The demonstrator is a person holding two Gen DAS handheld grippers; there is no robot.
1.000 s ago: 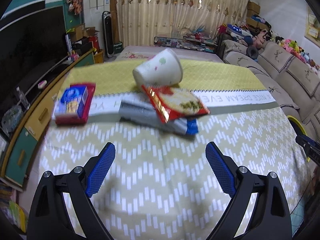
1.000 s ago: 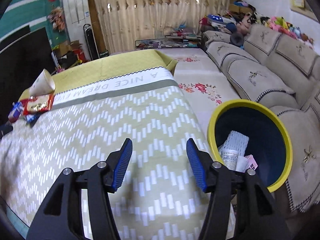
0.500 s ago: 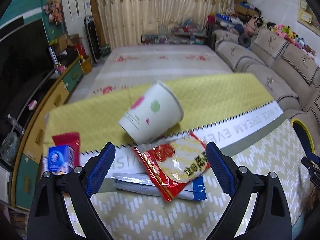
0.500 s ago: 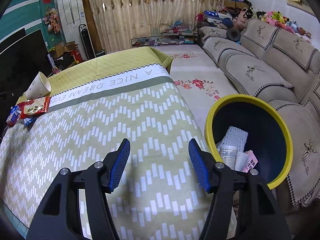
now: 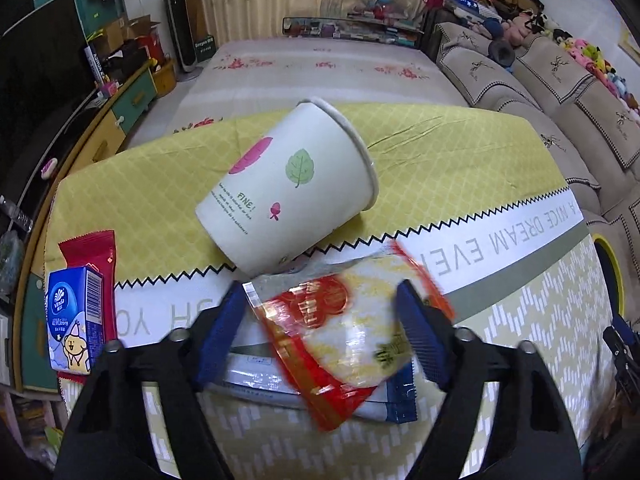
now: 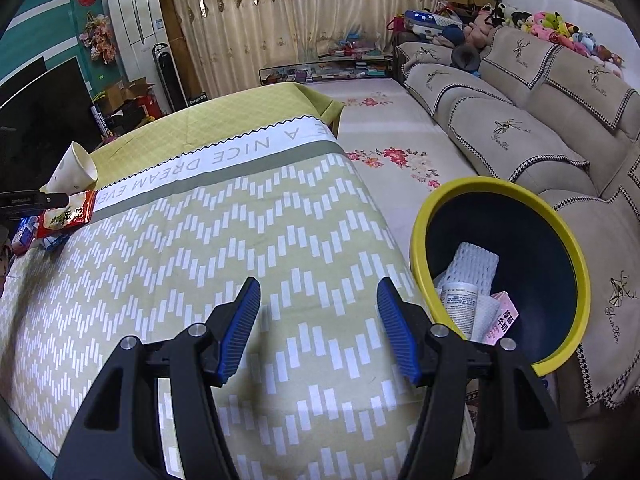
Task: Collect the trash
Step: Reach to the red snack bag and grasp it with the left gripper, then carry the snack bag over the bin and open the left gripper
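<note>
A red and yellow snack packet (image 5: 340, 332) lies on a silver and blue wrapper (image 5: 396, 404) on the table. My left gripper (image 5: 320, 320) reaches down over it. Its jaws are closing with the packet between them, and both pads touch the packet's edges. A white paper cup (image 5: 292, 188) lies tipped on its side just beyond. In the right wrist view, the cup (image 6: 74, 170) and packet (image 6: 66, 216) sit at the far left. My right gripper (image 6: 318, 320) hangs open over bare tablecloth, beside the yellow-rimmed bin (image 6: 416, 240).
A blue tissue pack (image 5: 74, 320) rests on a red wrapper (image 5: 96, 248) at the table's left edge. The bin holds foam netting (image 6: 476, 260) and cartons. A sofa (image 6: 520, 128) runs along the right, with a TV cabinet (image 5: 132, 96) on the left.
My left gripper moved forward across the table to the snack packet, and its jaws narrowed onto it. The right gripper stayed by the bin.
</note>
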